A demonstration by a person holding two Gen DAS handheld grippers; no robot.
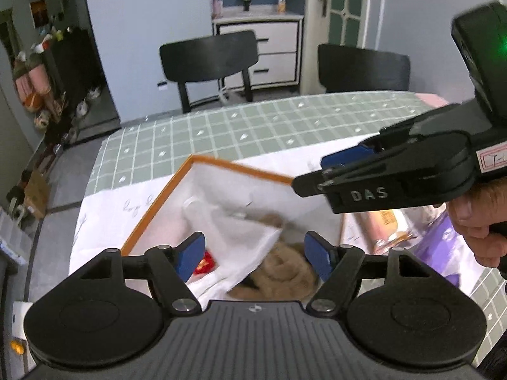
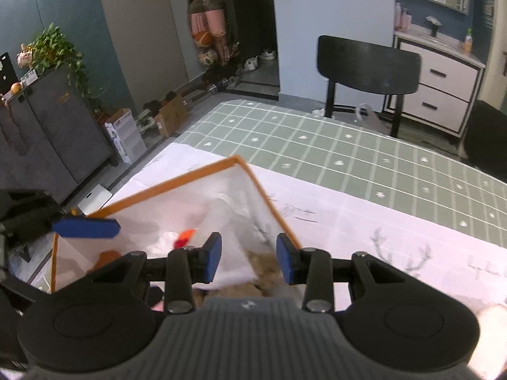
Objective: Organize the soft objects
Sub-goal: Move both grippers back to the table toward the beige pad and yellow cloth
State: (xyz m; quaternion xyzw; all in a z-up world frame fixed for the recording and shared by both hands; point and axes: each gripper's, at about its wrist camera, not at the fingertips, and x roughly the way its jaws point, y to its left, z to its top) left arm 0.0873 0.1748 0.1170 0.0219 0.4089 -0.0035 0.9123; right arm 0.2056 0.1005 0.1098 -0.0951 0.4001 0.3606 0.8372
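A white box with an orange rim [image 1: 152, 218] [image 2: 259, 186] stands on the table. Inside lie a crumpled white cloth [image 1: 240, 234], a tan furry soft item [image 1: 285, 266] [image 2: 264, 267] and a small red thing [image 1: 206, 262] [image 2: 187, 237]. My left gripper [image 1: 255, 258] hovers above the box, its blue pads wide apart and open with nothing between them. My right gripper [image 2: 249, 261] also hangs over the box, open about halfway and empty. In the left wrist view it comes in side-on from the right [image 1: 332, 171], held by a hand [image 1: 475, 218].
A green checked tablecloth [image 1: 253, 126] covers the table, with a white sheet with drawings [image 2: 380, 231] under the box. A pink packet [image 1: 383, 224] and a purple item [image 1: 443, 243] lie right of the box. Two black chairs [image 1: 209, 60] [image 1: 364, 66] stand at the far edge.
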